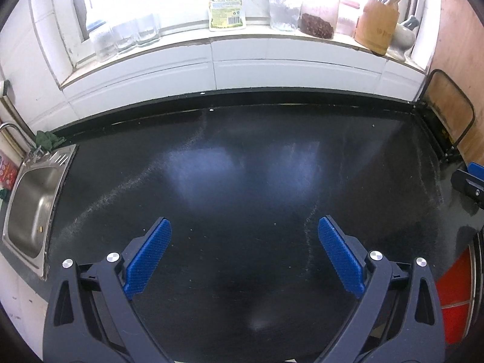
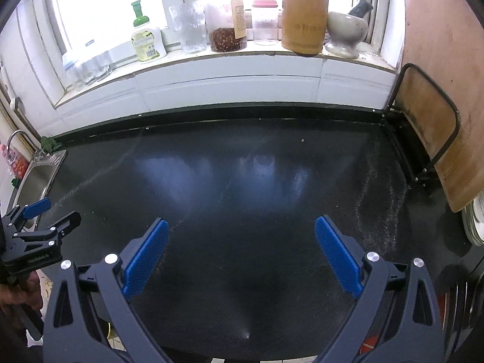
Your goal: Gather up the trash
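Left gripper (image 1: 245, 251) & right gripper (image 2: 242, 251) both spread wide, empty, angled down over bare black counter (image 1: 242, 166); prob. task done, no trash in sight.

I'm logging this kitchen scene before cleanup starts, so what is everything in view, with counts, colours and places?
countertop: one, black, centre, only specks on it.
sink: one, steel, left end of the countertop.
soap bottle: one, yellow-green with green cap, windowsill.
glasses: several, clear, windowsill left.
jar of red flakes: one, clear, windowsill.
utensil holder: one, wooden, windowsill right.
mortar: one, grey-white, with pestle, far right of the windowsill.
cutting board: one, brown, upright in a rack, right.
left gripper: blue pads, open, empty.
right gripper: blue pads, open, empty.
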The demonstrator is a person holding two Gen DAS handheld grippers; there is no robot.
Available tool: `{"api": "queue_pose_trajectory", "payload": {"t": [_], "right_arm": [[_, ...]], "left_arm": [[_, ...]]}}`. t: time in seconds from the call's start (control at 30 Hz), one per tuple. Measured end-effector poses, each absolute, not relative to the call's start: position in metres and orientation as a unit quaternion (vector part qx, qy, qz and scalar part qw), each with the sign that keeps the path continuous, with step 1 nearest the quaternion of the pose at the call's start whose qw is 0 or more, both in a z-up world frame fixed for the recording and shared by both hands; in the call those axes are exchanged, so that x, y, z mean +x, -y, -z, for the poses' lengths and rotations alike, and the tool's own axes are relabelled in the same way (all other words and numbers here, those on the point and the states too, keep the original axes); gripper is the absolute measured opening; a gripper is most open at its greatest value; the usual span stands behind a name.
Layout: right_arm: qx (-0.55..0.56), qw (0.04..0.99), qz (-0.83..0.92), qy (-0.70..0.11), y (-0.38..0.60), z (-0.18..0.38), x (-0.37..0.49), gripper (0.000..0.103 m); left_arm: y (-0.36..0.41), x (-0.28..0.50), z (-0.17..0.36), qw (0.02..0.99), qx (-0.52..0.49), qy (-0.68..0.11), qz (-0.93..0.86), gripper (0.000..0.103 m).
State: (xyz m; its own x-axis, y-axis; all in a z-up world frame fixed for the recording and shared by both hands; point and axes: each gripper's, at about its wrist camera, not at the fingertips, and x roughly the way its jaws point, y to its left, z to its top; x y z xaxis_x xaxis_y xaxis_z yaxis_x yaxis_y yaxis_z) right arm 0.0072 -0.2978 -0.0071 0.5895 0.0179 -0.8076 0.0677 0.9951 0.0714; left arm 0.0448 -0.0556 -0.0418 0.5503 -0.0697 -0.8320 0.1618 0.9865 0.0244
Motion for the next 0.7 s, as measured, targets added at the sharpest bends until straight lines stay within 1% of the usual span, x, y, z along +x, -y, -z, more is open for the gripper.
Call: {"api": "queue_pose_trajectory", "payload": {"t": [0.7], "right_arm": [[0.05, 0.889, 0.011, -0.454, 0.3031, 0.0082, 0.0081, 0.094]], "left_arm": [[0.0586, 0.0412, 0.0422, 0.877, 0.05, -0.475, 0.06, 0.095]]}}
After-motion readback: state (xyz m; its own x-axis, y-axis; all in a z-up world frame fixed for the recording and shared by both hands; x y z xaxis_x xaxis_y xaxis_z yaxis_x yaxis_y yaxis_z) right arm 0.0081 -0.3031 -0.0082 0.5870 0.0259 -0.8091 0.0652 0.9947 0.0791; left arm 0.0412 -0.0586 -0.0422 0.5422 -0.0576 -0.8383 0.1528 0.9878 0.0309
